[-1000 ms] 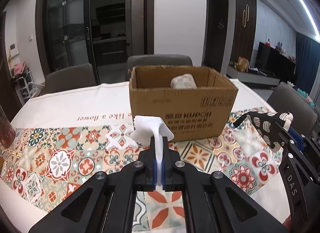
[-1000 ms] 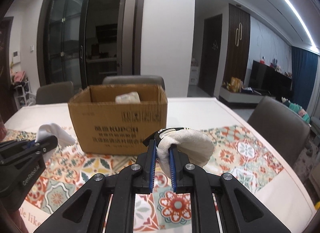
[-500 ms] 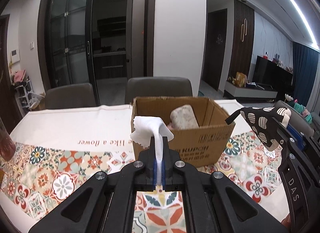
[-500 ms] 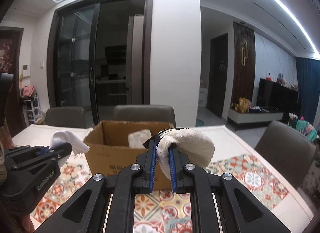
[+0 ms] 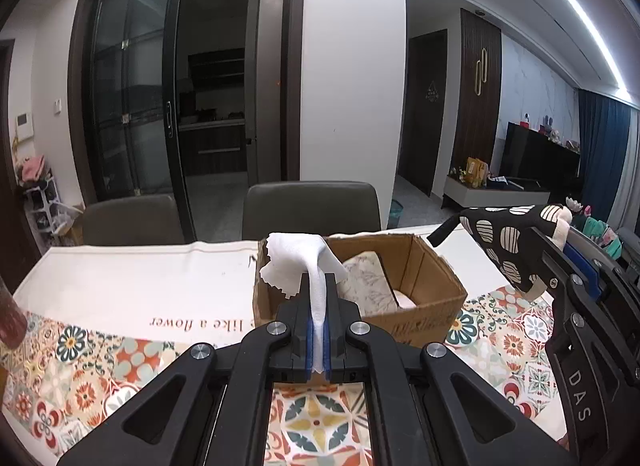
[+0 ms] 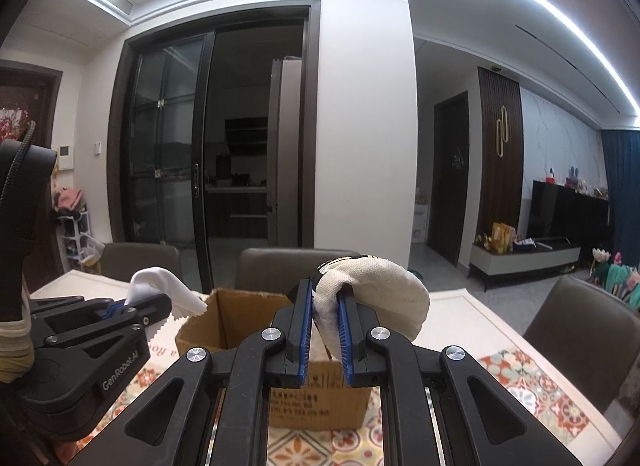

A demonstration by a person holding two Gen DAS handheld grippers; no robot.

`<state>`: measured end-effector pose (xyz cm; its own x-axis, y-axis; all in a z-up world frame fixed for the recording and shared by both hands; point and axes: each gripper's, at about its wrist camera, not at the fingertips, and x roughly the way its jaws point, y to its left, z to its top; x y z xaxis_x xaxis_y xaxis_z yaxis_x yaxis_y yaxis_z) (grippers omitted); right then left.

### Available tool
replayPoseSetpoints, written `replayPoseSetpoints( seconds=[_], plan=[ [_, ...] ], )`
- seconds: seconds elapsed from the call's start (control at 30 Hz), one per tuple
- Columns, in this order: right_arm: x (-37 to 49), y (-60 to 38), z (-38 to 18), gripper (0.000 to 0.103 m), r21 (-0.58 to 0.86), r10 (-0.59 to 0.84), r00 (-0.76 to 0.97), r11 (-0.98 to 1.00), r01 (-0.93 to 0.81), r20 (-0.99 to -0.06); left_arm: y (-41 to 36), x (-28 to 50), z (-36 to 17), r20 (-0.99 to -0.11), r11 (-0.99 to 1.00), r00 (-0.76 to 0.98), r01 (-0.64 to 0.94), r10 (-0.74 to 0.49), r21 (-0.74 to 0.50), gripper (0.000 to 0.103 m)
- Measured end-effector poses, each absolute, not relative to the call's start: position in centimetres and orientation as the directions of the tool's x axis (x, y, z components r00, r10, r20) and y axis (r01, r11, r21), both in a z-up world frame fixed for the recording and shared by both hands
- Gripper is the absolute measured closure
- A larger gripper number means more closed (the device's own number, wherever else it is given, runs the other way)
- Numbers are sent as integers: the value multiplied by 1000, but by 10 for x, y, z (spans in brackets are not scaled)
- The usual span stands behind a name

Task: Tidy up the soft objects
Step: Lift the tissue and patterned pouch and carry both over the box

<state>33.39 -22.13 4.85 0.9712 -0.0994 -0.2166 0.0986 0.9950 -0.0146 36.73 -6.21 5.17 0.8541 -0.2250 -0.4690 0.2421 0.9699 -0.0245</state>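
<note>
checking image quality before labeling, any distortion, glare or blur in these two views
Left wrist view: strong fisheye bending of door frames and ceiling light strip, dark vignette corners; white cloth and cardboard box sharp. Right wrist view: same curvature, bright ceiling strip overexposed; tablecloth pattern at right looks soft, cream pouch sharp.

In my left gripper (image 5: pixel 318 298) I hold a thin white cloth (image 5: pixel 302 262) with pinked edges, its top flopping over just above the near left corner of the open cardboard box (image 5: pixel 420 298). My right gripper (image 6: pixel 323 302) pinches a cream pouch (image 6: pixel 384 294), black with pale spots on its other side, raised above the box's right side. Inside the box a pale, faintly printed pillow (image 5: pixel 366 282) leans tilted.
</note>
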Motion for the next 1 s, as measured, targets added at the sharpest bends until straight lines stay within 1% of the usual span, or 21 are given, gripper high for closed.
replayPoseSetpoints(
  seconds=[0.27,0.43,0.53,0.73,0.87,1.0],
  plan=[
    [353,-219,56,89,-29,-72,980,997,68,-186,-68,390,58,-462,969,858,246,-226,-17,98],
    [365,-219,56,89,-41,-58,980,998,51,-191,-71,406,60,-466,967,851,250,-241,-45,98],
    [374,-223,57,89,-24,-34,978,999,30,-206,-73,416,63,-466,967,851,252,-244,-45,98],
    [400,-239,55,89,48,52,958,998,-41,-280,-80,435,64,-478,961,839,272,-260,-46,98],
    [424,-258,48,89,146,143,922,985,-96,-359,-90,453,59,-518,953,809,301,-276,-38,98],
    [451,-277,33,89,266,255,859,953,-145,-445,-101,472,49,-579,944,763,327,-287,-37,98]
  ],
)
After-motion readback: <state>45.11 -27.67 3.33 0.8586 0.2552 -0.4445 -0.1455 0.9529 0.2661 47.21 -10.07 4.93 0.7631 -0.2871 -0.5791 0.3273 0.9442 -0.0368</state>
